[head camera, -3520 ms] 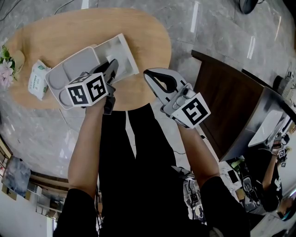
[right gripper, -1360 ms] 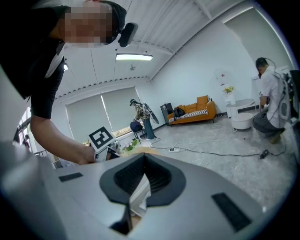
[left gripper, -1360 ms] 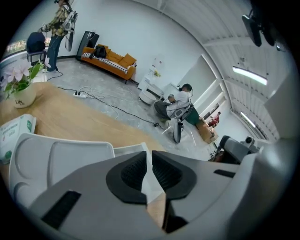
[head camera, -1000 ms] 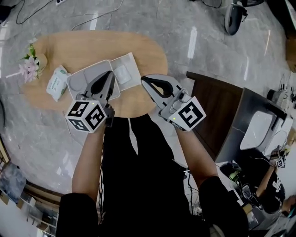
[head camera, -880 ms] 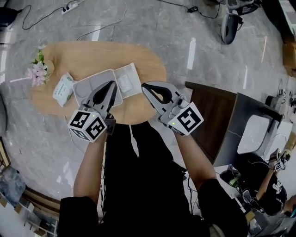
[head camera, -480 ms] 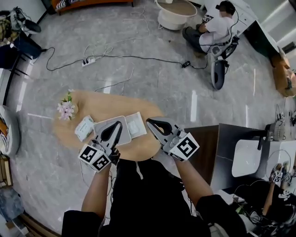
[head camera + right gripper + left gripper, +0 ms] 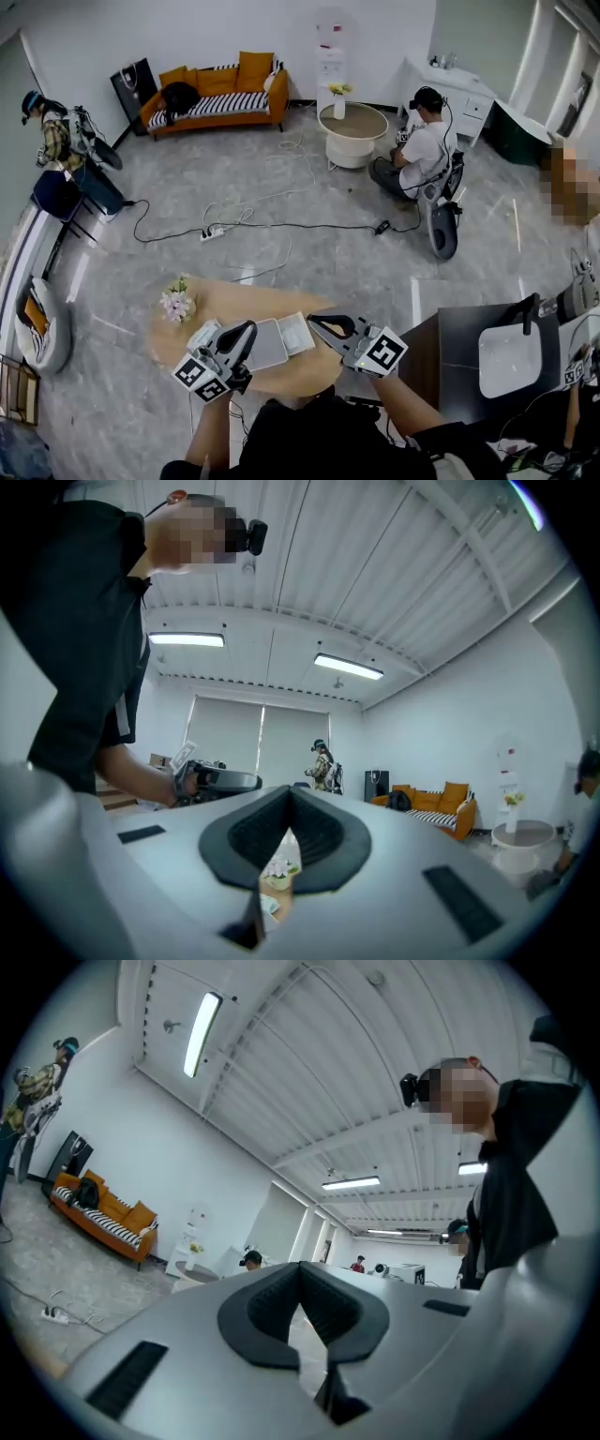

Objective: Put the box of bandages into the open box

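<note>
The head view looks across a large room, and the oval wooden table lies low in the picture. On it rests the open box: a grey half and a white half side by side. What lies inside is too small to make out. My left gripper is held up over the grey half, shut and empty. The right gripper hovers by the white half, also shut with nothing in it. Each gripper view, left gripper and right gripper, faces level into the room with the tips touching.
A flower pot and a green-white packet sit on the table's left part. A dark cabinet stands close on the right. Cables trail over the floor. Further off are an orange sofa, a round side table and two people.
Both grippers have risen well above the table and stay shut. The head view has tipped up from the tabletop to the whole room, so the table looks small and low.
</note>
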`<state>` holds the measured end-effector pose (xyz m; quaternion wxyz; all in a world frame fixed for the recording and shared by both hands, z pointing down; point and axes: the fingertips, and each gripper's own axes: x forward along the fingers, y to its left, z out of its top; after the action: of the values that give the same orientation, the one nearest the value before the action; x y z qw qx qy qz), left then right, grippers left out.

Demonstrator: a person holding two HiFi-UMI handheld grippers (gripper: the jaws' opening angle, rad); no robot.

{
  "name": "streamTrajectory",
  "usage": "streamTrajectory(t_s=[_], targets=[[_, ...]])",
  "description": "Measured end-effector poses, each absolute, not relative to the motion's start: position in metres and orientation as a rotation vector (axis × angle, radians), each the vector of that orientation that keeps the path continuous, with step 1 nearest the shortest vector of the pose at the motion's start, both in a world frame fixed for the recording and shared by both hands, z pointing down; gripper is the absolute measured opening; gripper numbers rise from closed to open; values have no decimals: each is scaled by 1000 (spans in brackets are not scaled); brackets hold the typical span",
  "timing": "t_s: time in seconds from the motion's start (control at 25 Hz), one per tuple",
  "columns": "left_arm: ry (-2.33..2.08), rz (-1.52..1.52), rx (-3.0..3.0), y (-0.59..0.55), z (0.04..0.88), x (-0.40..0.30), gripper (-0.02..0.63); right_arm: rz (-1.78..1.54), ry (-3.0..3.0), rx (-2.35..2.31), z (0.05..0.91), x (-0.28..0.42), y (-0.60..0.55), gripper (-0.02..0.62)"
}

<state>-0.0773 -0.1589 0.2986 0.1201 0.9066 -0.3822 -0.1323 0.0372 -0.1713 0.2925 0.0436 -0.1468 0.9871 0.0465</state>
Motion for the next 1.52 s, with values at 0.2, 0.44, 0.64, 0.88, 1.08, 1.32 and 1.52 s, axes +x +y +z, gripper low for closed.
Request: streamTrajectory(t_s=[0.2, 0.44, 0.64, 0.88, 1.08, 1.32, 1.52], targets=[[-1042, -481, 2767, -114, 273, -85, 17, 126, 3007, -468, 285, 40, -131, 11], [-883, -513, 2853, -52, 263, -89, 17, 76, 2972, -506, 279, 29, -63, 11], [-805, -475, 2864, 19, 273, -97, 17, 10, 2946, -510, 283, 11, 10, 11], [-710, -431, 2806, 92, 300, -107, 17, -72, 2955, -493, 296, -15, 79, 11], [-566, -375, 2813, 129, 312, -93, 17, -65, 2982, -524, 301, -22, 108, 11], [-579, -342, 2840, 136, 300, -94, 17, -19, 2973, -518, 283, -24, 109, 11], [-642, -335, 2849, 127, 281, -95, 17, 61, 2988, -498, 260, -14, 106, 11]])
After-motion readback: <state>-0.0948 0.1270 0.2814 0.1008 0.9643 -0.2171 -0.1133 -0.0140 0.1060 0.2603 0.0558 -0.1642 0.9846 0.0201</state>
